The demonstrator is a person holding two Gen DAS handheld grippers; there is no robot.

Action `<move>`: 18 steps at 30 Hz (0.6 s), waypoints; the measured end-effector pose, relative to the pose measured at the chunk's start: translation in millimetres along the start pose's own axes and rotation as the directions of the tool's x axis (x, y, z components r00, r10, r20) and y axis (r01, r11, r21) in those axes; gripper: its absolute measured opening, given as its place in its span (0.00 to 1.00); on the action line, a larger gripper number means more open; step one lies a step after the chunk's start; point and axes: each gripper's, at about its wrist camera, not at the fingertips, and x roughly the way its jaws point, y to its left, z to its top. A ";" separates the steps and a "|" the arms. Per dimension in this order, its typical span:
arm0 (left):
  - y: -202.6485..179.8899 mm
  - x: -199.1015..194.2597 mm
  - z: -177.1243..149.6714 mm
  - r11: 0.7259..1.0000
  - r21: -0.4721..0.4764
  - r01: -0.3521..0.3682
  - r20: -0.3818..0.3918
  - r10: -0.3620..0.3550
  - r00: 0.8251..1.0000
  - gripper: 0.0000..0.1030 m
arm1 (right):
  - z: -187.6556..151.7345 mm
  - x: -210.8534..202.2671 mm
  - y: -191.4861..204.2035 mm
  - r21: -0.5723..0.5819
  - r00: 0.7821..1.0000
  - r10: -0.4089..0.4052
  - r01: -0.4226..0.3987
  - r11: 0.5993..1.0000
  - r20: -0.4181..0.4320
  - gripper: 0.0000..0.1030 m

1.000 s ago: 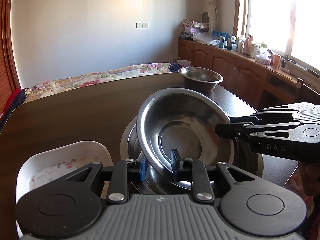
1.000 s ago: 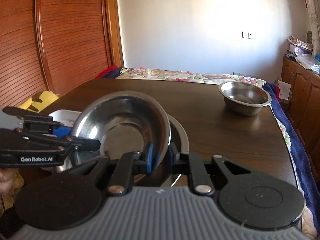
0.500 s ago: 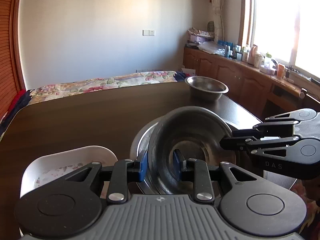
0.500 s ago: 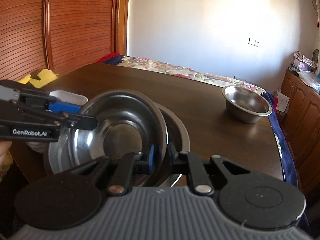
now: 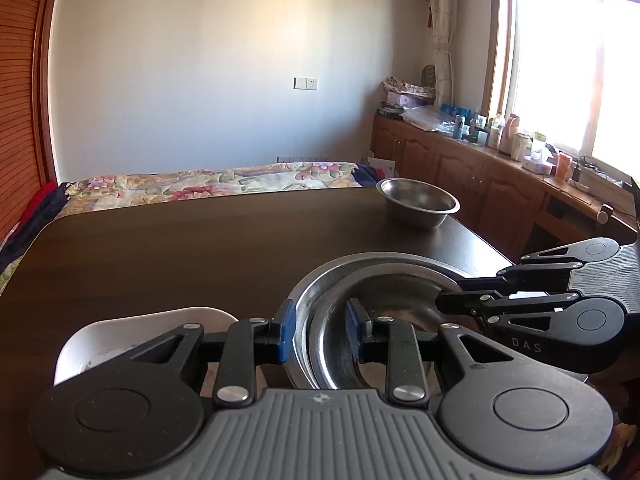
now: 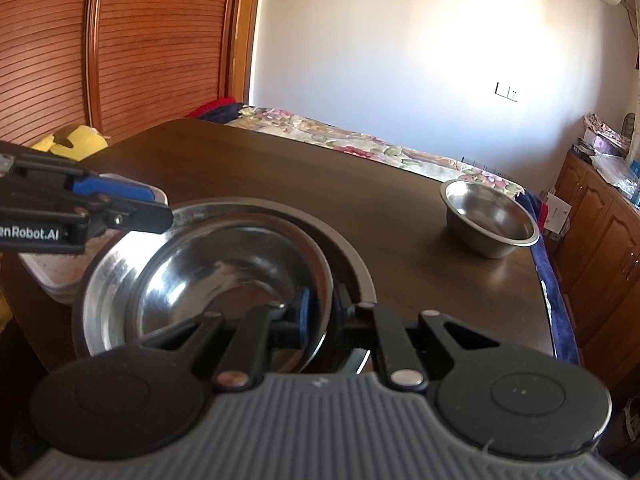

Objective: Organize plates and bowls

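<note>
The shallow stainless-steel bowl (image 6: 224,280) sits nested inside a wider stainless-steel basin (image 6: 352,256) at the near edge of the dark wooden bench (image 5: 180,248), its rim just inside the basin's. The right gripper (image 6: 320,312) pinches the bowl's near-right rim, blue pad inside and black finger outside, narrow on the metal. The left gripper (image 5: 320,330) straddles the stacked rims on the opposite side with its fingers parted and a visible gap to the steel, so it looks released rather than clamped. Judging by this, the nesting step is almost finished: the right gripper should widen only once the bowl rests flat, then lift straight up and back so a finger does not catch the rim and tip the thin steel. Just left of the stack lies a white rectangular dish (image 5: 120,340). Well apart, at the far right corner of the bench, stands a small deep stainless-steel bowl (image 6: 490,224), probably the next to gather. A floral bedspread (image 5: 208,180) lies beyond.
</note>
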 end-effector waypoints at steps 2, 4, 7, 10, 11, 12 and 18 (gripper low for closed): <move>-1.9 0.0 -0.7 1.000 0.005 -0.001 0.000 0.001 1.000 0.29 | -1.3 -1.0 -0.8 0.011 1.000 0.012 -0.012 1.000 0.009 0.14; -2.6 -0.3 -1.5 1.000 0.009 -0.002 0.000 0.002 1.000 0.29 | -1.8 -2.4 -2.2 0.025 0.999 0.030 -0.030 0.999 0.020 0.14; -2.1 1.9 0.0 1.000 0.011 -0.003 -0.001 0.003 1.000 0.29 | -1.3 -3.2 -3.3 0.030 0.999 0.029 -0.030 0.999 0.033 0.14; -2.7 3.6 1.2 1.000 0.017 -0.002 -0.003 0.002 1.000 0.29 | 0.7 -5.1 -4.4 0.038 0.998 0.026 -0.028 0.999 0.052 0.14; -2.4 4.0 1.8 1.000 0.017 -0.001 -0.003 0.001 1.000 0.29 | 1.3 -5.8 -5.3 0.042 0.998 0.025 -0.028 0.999 0.057 0.14; -2.7 4.4 2.7 1.000 0.017 0.000 -0.004 0.000 1.000 0.29 | 1.9 -6.4 -6.5 0.044 0.998 0.028 -0.031 0.999 0.062 0.14; -4.2 6.4 7.9 0.999 0.036 0.000 0.000 0.000 1.000 0.29 | 5.2 -12.4 -17.1 0.071 0.995 0.027 -0.033 0.997 0.095 0.14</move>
